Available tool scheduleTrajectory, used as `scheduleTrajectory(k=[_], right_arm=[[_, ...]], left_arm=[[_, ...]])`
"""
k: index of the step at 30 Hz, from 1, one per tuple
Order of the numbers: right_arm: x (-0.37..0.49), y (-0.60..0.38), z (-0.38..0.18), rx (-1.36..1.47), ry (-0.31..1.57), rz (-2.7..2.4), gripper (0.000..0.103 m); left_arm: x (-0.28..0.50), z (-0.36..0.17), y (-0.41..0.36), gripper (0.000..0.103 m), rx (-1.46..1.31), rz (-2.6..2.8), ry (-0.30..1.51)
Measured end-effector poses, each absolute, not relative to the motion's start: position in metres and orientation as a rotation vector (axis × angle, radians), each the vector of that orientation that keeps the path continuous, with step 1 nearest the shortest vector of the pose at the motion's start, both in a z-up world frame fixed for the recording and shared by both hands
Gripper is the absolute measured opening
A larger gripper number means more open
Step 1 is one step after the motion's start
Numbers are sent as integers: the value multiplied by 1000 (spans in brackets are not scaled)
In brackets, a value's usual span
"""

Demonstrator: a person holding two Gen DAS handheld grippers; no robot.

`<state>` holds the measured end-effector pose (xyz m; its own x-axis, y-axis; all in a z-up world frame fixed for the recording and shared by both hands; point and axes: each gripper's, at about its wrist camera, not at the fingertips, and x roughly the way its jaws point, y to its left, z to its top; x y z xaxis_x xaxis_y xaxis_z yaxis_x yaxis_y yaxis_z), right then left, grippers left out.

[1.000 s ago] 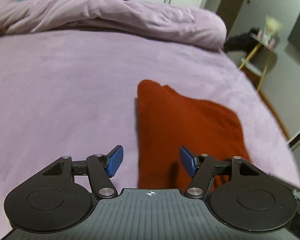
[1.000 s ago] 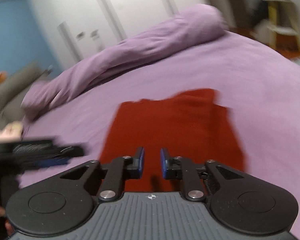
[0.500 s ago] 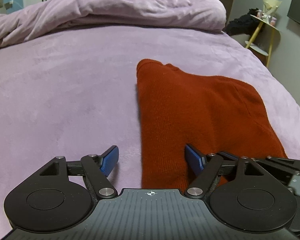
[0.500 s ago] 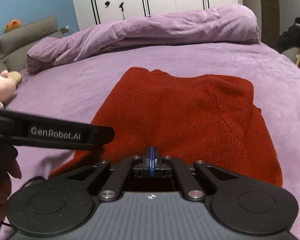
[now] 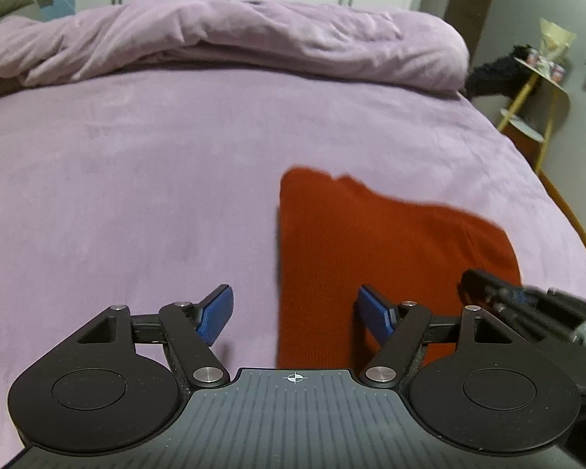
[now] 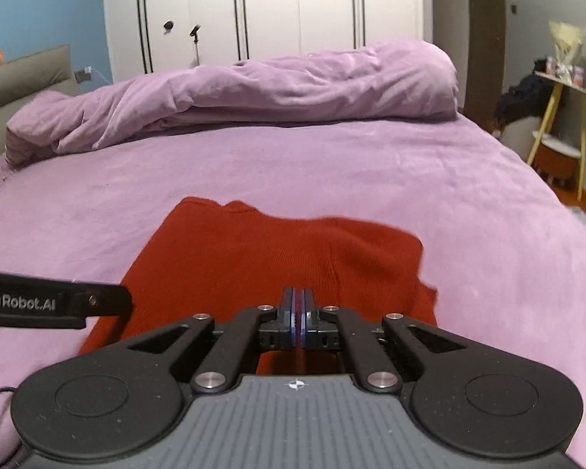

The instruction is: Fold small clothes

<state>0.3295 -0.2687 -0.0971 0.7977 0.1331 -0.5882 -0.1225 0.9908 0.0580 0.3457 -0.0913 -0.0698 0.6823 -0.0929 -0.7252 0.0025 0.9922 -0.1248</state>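
A rust-red knitted garment [image 5: 371,242] [image 6: 254,250] lies flat and folded on the purple bed. My left gripper [image 5: 295,312] hangs over its near left edge with wide jaws that are closing; that edge lies below and between the blue pads [image 5: 215,314], untouched. My right gripper [image 6: 297,301] is shut low over the garment's near middle. A thin red line shows between its pads, and I cannot tell whether fabric is pinched. In the left wrist view the right gripper [image 5: 484,289] reaches in over the garment's right side. The left gripper's arm [image 6: 58,305] enters the right wrist view.
The purple bed [image 5: 136,176] stretches far to the left and back. A rolled purple duvet [image 6: 273,86] lies across its far end before white wardrobes [image 6: 293,11]. A yellow-legged side table [image 6: 558,117] stands off the bed's right edge. A grey headboard [image 6: 27,74] is at left.
My right gripper's jaws went from slightly apart to shut and it levelled out over the garment. The left gripper's jaws widened, and the right gripper came into its view from the right.
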Motion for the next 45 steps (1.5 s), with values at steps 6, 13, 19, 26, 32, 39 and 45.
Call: scheduleTrajectory(k=[6, 13, 19, 26, 32, 39, 45], right_arm=[[371, -270, -112, -14, 665, 87, 2], [378, -281, -133, 5, 612, 87, 0], [366, -282, -150, 15, 513, 74, 0], [365, -278, -137, -14, 530, 80, 0], [389, -273, -107, 13, 632, 38, 11], [414, -288, -136, 53, 641, -49, 50], [411, -290, -142, 82, 616, -56, 52]], left_arm=[[389, -84, -111, 76, -126, -31, 759], [401, -126, -110, 84, -94, -19, 718], [403, -136, -104, 86, -141, -9, 713], [401, -121, -99, 87, -144, -31, 768], [422, -106, -107, 86, -59, -12, 800], [437, -129, -110, 91, -69, -15, 814], [434, -129, -101, 94, -116, -18, 835]])
